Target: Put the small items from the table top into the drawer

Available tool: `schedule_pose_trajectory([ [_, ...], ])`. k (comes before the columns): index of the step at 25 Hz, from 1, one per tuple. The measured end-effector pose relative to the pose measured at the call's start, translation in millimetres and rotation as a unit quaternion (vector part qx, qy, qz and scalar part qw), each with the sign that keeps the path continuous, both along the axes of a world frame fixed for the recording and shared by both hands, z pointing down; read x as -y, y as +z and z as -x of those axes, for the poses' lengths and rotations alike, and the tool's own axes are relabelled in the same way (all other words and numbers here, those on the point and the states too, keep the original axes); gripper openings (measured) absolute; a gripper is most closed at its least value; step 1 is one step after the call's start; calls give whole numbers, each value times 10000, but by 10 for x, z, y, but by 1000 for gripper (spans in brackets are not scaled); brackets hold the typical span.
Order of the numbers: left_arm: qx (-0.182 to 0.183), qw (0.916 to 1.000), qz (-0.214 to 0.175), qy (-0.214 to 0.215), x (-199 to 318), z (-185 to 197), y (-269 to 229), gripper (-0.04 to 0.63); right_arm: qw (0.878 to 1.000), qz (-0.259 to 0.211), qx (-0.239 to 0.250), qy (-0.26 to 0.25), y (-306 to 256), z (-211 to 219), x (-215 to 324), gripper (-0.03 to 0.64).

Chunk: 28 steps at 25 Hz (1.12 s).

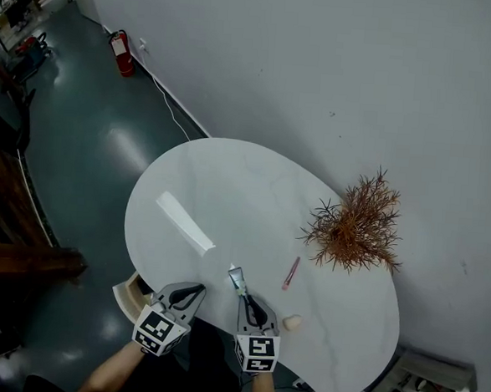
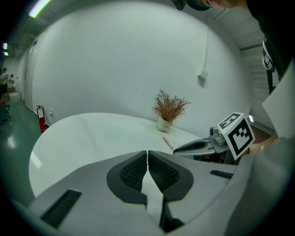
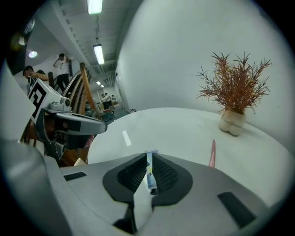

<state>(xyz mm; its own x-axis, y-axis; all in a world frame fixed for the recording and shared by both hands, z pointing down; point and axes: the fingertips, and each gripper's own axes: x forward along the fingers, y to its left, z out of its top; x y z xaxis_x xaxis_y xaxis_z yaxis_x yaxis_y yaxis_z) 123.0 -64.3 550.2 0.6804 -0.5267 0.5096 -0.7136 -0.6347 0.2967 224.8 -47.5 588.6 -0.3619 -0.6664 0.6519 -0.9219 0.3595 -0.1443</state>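
Observation:
My right gripper (image 1: 242, 293) (image 3: 150, 161) is shut on a small flat tube (image 1: 236, 277) (image 3: 149, 174) whose crimped end sticks out past the fingertips over the table's front part. My left gripper (image 1: 195, 290) (image 2: 147, 154) hangs beside it at the table's front left edge, shut with nothing between its pads. On the white table (image 1: 254, 192) lie a pink pen (image 1: 291, 272) (image 3: 212, 153) (image 2: 167, 143), a small beige lump (image 1: 292, 322) near my right gripper, and a long white tube (image 1: 185, 222) (image 3: 126, 137) at the left. An open beige drawer (image 1: 126, 295) shows below the table's left front edge.
A dried reddish plant in a small white pot (image 1: 356, 226) (image 3: 234, 97) (image 2: 168, 109) stands at the table's right, near the wall. A red fire extinguisher (image 1: 121, 52) stands on the dark floor far to the left. People stand in the distant room in the right gripper view.

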Motion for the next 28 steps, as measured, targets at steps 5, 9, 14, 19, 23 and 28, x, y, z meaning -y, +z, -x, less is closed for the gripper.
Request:
schedule_pose_trajectory([
  [5,15,9999,113,-91,-29,0,78,25,9994,214,27,-266,153,22,2,59],
  [9,51,9997,148,-166,-24,-3,120,25,9979,482,56,-432,295,48,-13,168],
  [14,66,9996,182,-183,-31,-17,143,25,9969,645,26,-451,423,17,-29,190],
  [19,117,9995,224,-206,-73,-23,192,25,9963,750,45,-422,532,-22,-52,190],
  [23,135,9994,215,-230,-92,-5,218,25,9963,764,-66,-390,579,-37,-59,190],
  [28,161,9992,251,-269,-105,-3,230,25,9958,782,-157,-438,599,-39,-48,157],
])
